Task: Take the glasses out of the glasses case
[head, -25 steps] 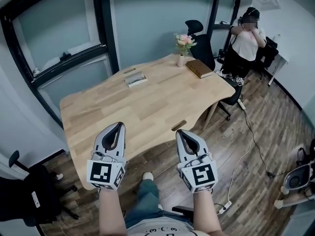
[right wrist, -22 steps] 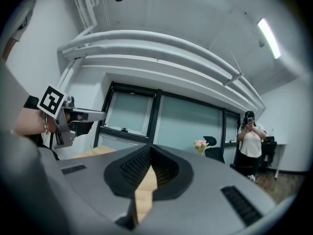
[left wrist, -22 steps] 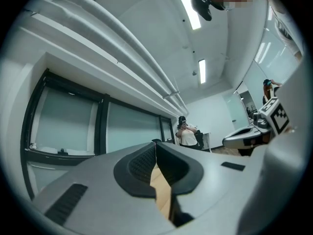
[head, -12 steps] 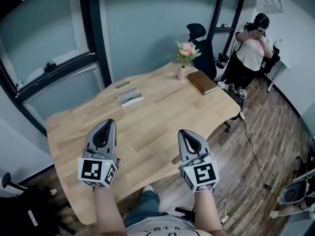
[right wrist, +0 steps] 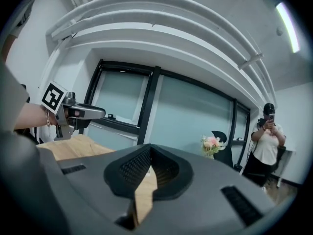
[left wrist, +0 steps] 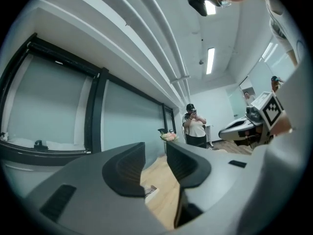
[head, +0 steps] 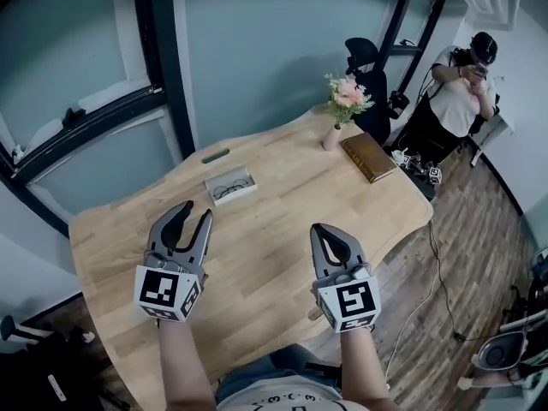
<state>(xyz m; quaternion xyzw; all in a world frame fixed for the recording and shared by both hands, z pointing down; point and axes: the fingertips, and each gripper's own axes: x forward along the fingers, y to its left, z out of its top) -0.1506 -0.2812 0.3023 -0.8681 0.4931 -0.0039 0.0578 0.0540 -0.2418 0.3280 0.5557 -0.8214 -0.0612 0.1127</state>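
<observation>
Head view: the open glasses case (head: 250, 181), glasses (head: 228, 189) inside, lies on the table (head: 291, 178) ahead of my left gripper (head: 195, 214) and right gripper (head: 320, 229), untouched.

Left gripper view: its fingers are opening on nothing, readying a grasp, I judge.

Right gripper view: fingers together, empty.

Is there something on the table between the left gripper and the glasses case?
Nothing visible. Only bare table lies between the left gripper, its fingers opening and empty, and the glasses case. The vase and book stand far to the right.
</observation>
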